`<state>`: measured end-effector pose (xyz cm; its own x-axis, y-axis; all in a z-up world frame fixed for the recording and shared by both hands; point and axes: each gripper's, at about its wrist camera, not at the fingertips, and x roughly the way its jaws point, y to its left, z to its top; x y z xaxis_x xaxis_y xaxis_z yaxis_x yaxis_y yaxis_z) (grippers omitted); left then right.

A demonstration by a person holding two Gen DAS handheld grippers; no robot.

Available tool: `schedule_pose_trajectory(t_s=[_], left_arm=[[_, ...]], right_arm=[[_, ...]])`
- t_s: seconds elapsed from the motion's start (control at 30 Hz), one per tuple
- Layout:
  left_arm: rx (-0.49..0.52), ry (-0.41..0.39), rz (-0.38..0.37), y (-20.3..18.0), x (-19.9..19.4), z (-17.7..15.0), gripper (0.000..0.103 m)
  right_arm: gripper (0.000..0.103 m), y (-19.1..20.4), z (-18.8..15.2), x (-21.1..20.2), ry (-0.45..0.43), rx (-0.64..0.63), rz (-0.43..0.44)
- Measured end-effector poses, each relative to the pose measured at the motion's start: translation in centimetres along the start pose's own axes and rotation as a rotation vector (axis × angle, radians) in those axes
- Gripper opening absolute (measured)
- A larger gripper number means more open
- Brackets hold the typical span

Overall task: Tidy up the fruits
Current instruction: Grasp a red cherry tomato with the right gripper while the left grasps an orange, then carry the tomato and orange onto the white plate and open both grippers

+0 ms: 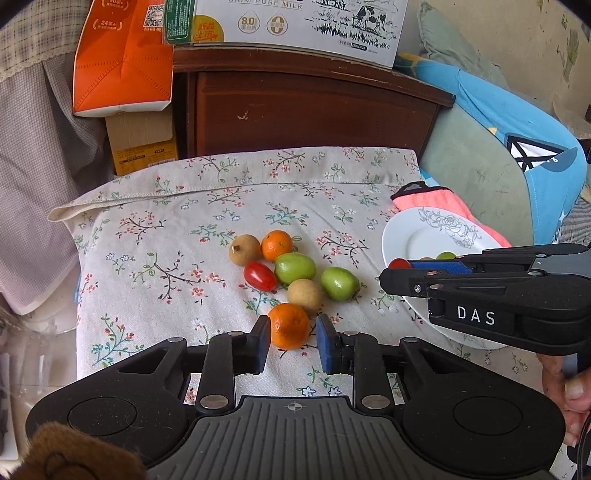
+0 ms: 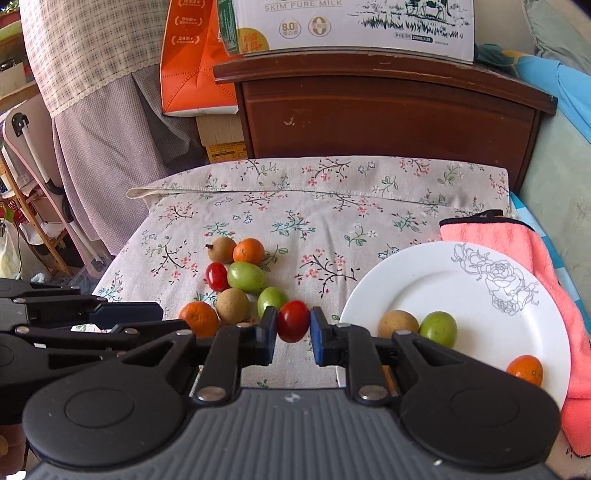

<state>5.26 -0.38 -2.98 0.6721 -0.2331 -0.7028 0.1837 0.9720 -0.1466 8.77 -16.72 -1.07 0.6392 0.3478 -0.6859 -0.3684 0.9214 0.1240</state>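
In the left wrist view my left gripper (image 1: 291,341) is shut on a small orange (image 1: 289,326) at the near end of the fruit pile on the flowered cloth (image 1: 166,221). Behind it lie a cherry tomato (image 1: 260,276), two green fruits (image 1: 294,267), two brown longans (image 1: 304,295) and another orange (image 1: 277,245). My right gripper (image 2: 293,332) is shut on a second cherry tomato (image 2: 293,320), held just left of the white plate (image 2: 461,295). On the plate sit a longan (image 2: 398,324), a green fruit (image 2: 438,328) and an orange (image 2: 524,370).
A pink towel (image 2: 517,240) lies under the plate's far right side. A dark wooden cabinet (image 2: 388,110) stands behind the cloth, with a milk box (image 2: 354,26) on top and an orange carton (image 2: 192,66) beside it. A hand (image 1: 569,391) holds the right gripper's handle.
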Motion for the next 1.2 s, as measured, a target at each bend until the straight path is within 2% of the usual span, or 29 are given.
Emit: schedule_pose_trajectory(t_s=[0.13,0.37,0.43,0.5,0.57,0.6,0.7,0.73,0.77,1.0,1.2], left_arm=[[-0.002,-0.005,-0.007,-0.1,0.0,0.1,0.023],[-0.015,0.034,-0.010,0.3,0.9,-0.3,0.024],[-0.006,0.036,0.009,0.2,1.2,-0.5,0.025],[-0.005,0.056,0.015,0.1,1.7,-0.6,0.029],[-0.007,0.059,0.036,0.1,2.1,-0.7,0.044],[-0.003,0.050,0.051,0.1,2.2,-0.7,0.045],[0.018,0.015,0.062,-0.2,2.3,-0.6,0.042],[0.016,0.009,0.061,-0.2,2.4,-0.5,0.038],[0.014,0.008,0.055,-0.2,2.5,-0.5,0.028],[0.004,-0.003,0.069,-1.0,2.2,-0.1,0.028],[0.004,-0.055,0.002,-2.9,0.3,1.5,0.028]], right_arm=[[0.019,-0.7,0.5,-1.2,-0.032,0.027,0.003],[0.019,-1.7,0.8,-2.4,-0.061,0.067,0.004],[0.019,-1.7,0.8,-2.5,-0.061,0.070,0.004],[0.019,-1.8,0.9,-2.5,-0.062,0.076,0.004],[0.019,-2.0,1.0,-2.7,-0.064,0.089,0.007],[0.019,-2.1,1.0,-2.8,-0.065,0.094,0.008],[0.019,-2.4,1.0,-3.0,-0.068,0.110,0.010],[0.019,-2.6,1.0,-3.1,-0.068,0.119,0.012],[0.019,-2.7,1.0,-3.1,-0.068,0.128,0.013],[0.019,-4.4,1.3,-4.6,-0.094,0.191,0.015],[0.019,-7.5,2.2,-7.3,-0.170,0.269,0.006]])
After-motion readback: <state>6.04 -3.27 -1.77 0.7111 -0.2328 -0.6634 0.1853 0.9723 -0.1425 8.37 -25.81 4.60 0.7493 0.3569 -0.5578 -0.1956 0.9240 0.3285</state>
